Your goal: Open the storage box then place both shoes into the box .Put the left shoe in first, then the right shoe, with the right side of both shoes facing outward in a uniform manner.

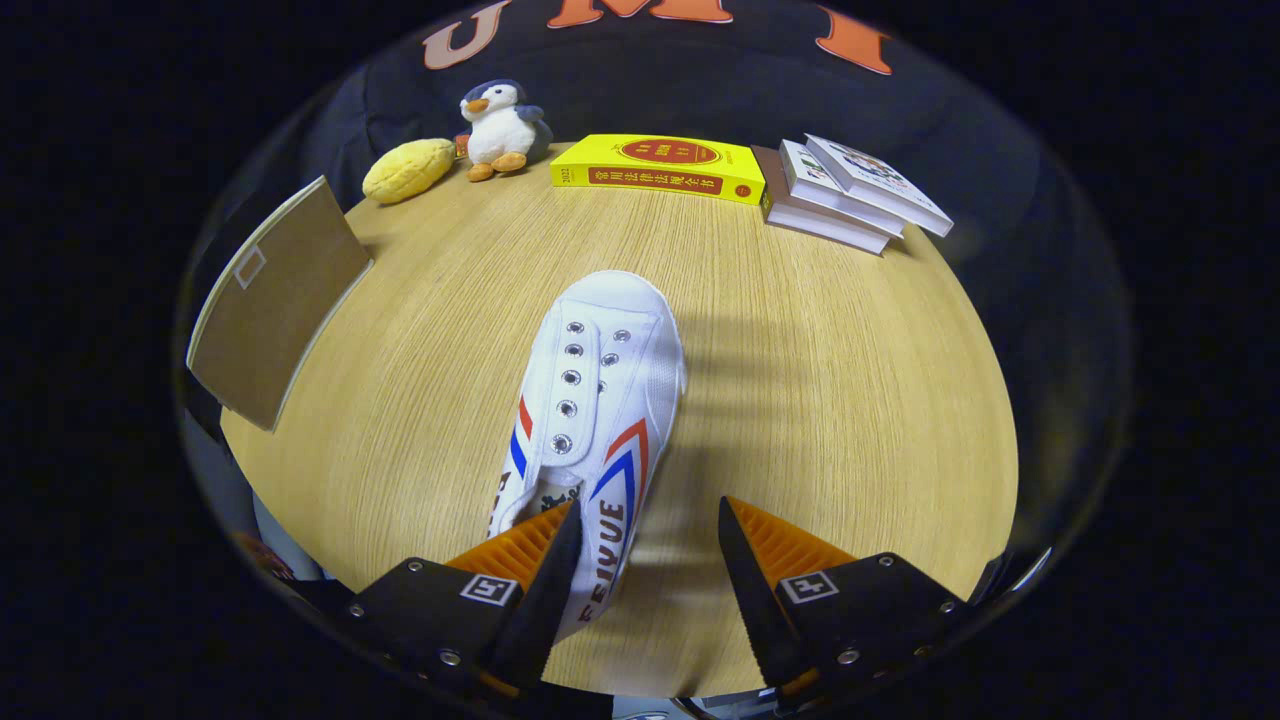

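A white canvas shoe (600,390) with red and blue stripes lies on the wooden table (820,400), its toe pointing away from me. My gripper (645,535) is open over the shoe's heel end. The left finger (545,560) sits over the shoe's opening, and the shoe's lettered right side wall lies between the fingers. The right finger (745,560) stands apart from the shoe, with bare table showing in the gap. A brown flat panel (280,300) with a small label window stands tilted at the table's left edge, beyond and left of the fingers.
Along the far edge of the table are a yellow bread-shaped toy (408,170), a plush penguin (500,125), a thick yellow book (660,165) and a stack of books (850,195). The shoe casts a shadow to its right.
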Tool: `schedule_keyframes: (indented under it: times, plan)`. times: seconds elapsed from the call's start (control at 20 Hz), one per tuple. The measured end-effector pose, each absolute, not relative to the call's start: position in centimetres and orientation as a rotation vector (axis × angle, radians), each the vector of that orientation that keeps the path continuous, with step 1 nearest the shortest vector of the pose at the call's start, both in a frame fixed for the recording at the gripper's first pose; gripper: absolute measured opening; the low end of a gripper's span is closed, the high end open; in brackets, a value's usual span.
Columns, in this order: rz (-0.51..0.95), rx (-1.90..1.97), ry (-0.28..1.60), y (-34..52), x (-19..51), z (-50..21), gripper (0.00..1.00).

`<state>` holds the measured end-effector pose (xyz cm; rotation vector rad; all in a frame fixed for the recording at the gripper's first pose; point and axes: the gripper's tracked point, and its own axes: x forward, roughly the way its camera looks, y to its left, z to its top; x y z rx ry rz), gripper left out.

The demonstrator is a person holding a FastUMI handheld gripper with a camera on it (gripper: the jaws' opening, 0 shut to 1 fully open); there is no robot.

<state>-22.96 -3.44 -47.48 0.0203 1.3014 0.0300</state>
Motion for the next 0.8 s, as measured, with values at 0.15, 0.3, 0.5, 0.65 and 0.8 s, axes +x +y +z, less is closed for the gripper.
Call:
schedule_keyframes:
  times: [0.15, 0.3, 0.5, 0.65, 0.8]
  plan:
    - [0.051, 0.149, 1.331, -2.5, -23.1, -47.9, 0.65]
    - [0.062, 0.165, 1.339, -1.5, -23.1, -47.7, 0.37]
    - [-0.015, 0.233, 1.328, -2.0, -23.0, -47.7, 0.11]
    - [-0.045, 0.268, 1.282, -2.2, -22.3, -46.9, 0.01]
    - [-0.07, 0.31, 1.221, -1.6, -20.9, -45.5, 0.0]
